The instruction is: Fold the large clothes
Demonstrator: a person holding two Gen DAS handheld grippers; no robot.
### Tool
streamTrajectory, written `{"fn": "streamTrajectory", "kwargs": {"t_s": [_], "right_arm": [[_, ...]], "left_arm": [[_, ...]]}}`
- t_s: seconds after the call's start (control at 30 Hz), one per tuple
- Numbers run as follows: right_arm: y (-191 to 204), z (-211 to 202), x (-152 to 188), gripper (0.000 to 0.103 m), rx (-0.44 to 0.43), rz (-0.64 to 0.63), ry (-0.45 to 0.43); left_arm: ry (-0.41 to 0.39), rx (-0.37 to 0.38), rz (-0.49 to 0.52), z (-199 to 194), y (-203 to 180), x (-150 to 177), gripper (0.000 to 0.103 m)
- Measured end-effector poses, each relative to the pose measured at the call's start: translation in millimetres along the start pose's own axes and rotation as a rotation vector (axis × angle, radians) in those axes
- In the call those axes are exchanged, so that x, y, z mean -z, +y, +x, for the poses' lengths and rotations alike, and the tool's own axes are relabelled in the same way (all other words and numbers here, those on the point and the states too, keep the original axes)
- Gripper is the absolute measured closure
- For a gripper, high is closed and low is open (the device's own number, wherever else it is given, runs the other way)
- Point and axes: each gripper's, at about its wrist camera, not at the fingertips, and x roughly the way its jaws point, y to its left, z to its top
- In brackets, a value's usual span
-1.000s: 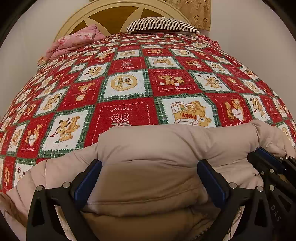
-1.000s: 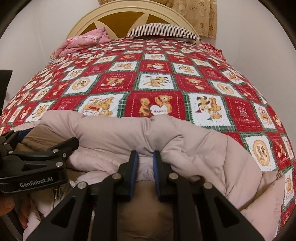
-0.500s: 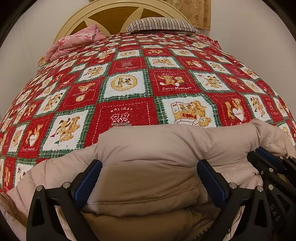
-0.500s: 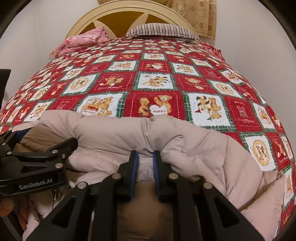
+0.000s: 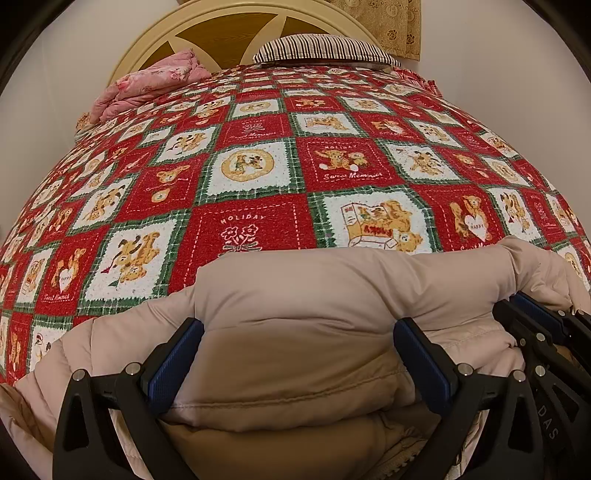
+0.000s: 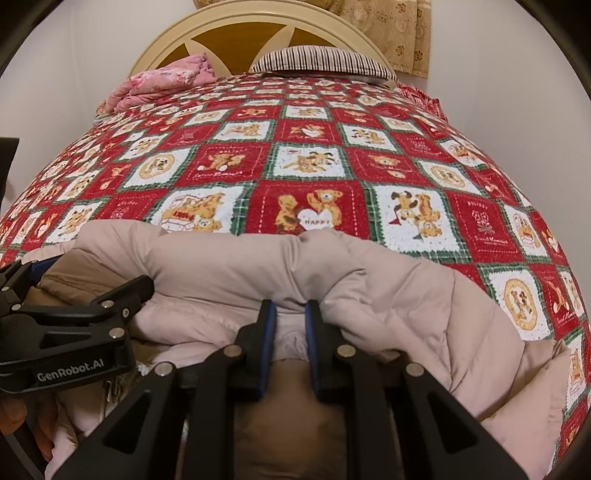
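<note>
Two tools work on one puffy beige coat (image 5: 332,295), which lies bunched at the near edge of a bed (image 5: 258,177) covered with a red, green and white teddy-bear quilt. The left tool (image 5: 295,354) stands with its blue pads wide apart, straddling a padded fold of the coat; the cloth bulges up between the pads, but I cannot tell whether they press on it, so it looks more like resting over the fabric than a true grip. The right tool (image 6: 290,332) has its pads drawn close together and pinched on a thin ridge of the coat just under the rolled far edge. In the right view the left tool (image 6: 92,306) sits close beside it on the left, over the same garment. As for progress, the coat appears gathered or doubled over toward the near side, with its brown lining showing under the tools, yet the shape is lumpy and uneven, and a loose part spills off to the right. I judge the folding partly begun: no neat flat bundle shows yet, and smoothing and at least one more fold seem left. A striped pillow (image 5: 325,48) and a pink blanket (image 5: 155,81) lie far off by the headboard (image 6: 236,33), well apart from the coat.
</note>
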Motion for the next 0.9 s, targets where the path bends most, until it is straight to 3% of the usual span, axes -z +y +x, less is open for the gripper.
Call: {"fn": "streamTrajectory", "kwargs": {"t_s": [0.67, 0.77, 0.8, 0.87, 0.9], "right_arm": [[-1, 2, 0, 0.085, -0.017, 0.01, 0.006], [-6, 0, -2, 0.084, -0.056, 0.024, 0.008], [-10, -4, -3, 0.08, -0.094, 0.015, 0.018], [-21, -26, -3, 0.063, -0.122, 0.002, 0.013], [-29, -44, -1, 0.042, -0.123, 0.027, -0.022]], "left_arm": [[0.0, -0.017, 0.011, -1, -1, -1, 0.001], [0.017, -0.034, 0.035, -12, -1, -3, 0.001], [0.009, -0.064, 0.049, -24, -3, -4, 0.001], [-0.062, -0.083, 0.072, -60, -3, -4, 0.001], [-0.112, -0.079, 0.096, -86, -2, -1, 0.001]]}}
